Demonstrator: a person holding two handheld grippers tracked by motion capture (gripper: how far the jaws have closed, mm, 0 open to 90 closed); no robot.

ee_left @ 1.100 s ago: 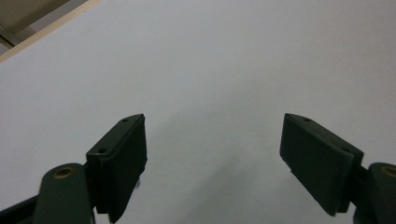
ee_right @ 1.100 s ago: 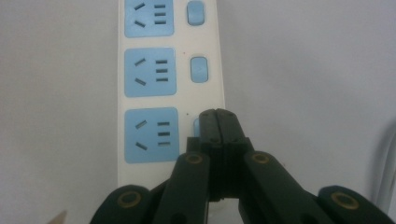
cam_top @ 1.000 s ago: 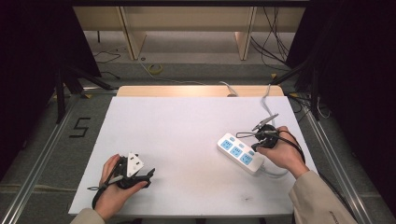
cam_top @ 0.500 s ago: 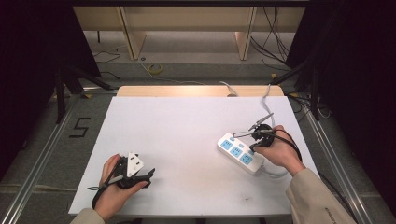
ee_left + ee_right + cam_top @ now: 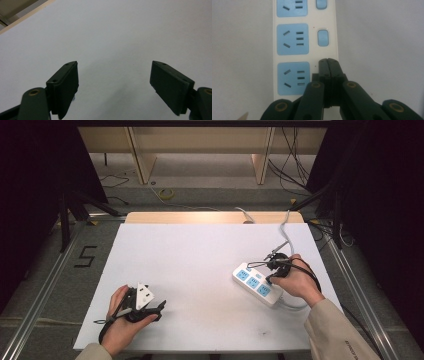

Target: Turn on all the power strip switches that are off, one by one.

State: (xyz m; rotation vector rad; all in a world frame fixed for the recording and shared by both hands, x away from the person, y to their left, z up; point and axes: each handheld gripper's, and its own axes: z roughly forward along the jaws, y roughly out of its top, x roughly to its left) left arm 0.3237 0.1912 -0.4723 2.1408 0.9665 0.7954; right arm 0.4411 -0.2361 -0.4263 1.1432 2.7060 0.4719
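We are pressing the right gripper (image 5: 328,62), its fingers closed together with nothing between them, down over the nearest rocker switch on the white power strip (image 5: 255,284), which is lying at the right of the surface (image 5: 200,270). The left gripper (image 5: 115,82) is resting open and empty at the near left. With nothing bracing the strip, we are risking it sliding, or the tip slipping off the switch.

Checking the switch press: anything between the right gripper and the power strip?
Nothing visible. The right gripper has its jaws shut, their tips over the power strip at its nearest switch position, beside the nearest blue socket; contact can't be confirmed.
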